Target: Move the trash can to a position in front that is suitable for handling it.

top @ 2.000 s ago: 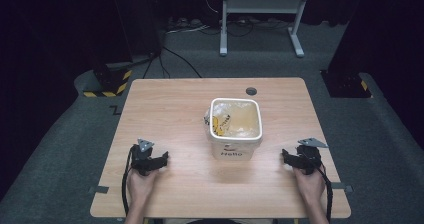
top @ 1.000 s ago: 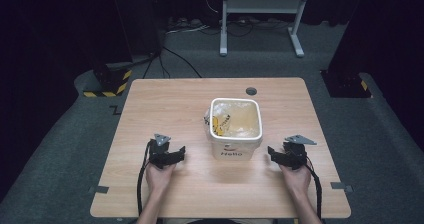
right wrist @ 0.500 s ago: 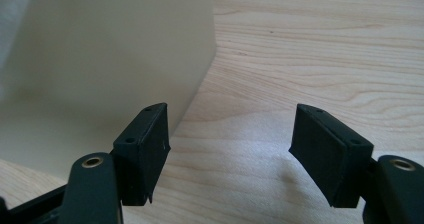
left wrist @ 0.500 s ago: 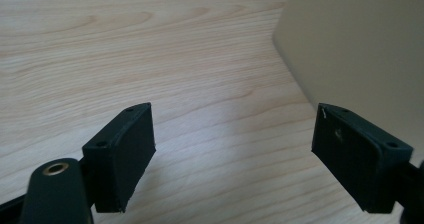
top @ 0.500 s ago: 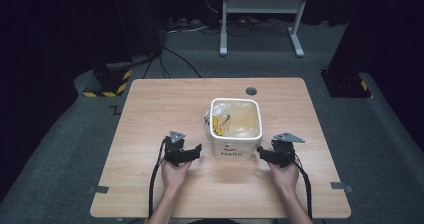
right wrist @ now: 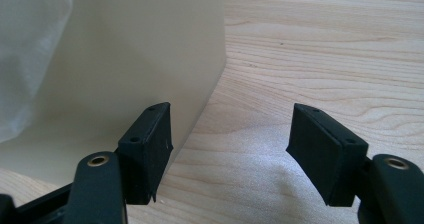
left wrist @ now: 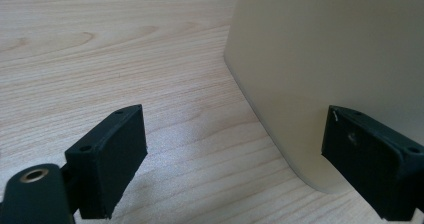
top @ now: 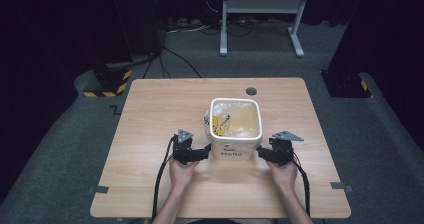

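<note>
both grippers (left (top: 206, 152), right (top: 260, 152)) closed in beside the bin (top: 235, 134).

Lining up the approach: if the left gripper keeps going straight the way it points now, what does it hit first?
Most likely the cream bin. The left gripper points at its near rounded corner, jaws open with nothing between them; its right-hand jaw already stands close against the bin's wall. Whether it touches is unclear.

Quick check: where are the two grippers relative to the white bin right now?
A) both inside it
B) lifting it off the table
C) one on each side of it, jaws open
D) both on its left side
C: the left gripper and the right gripper flank the white bin near its base with open jaws; it stands on the table.
</note>
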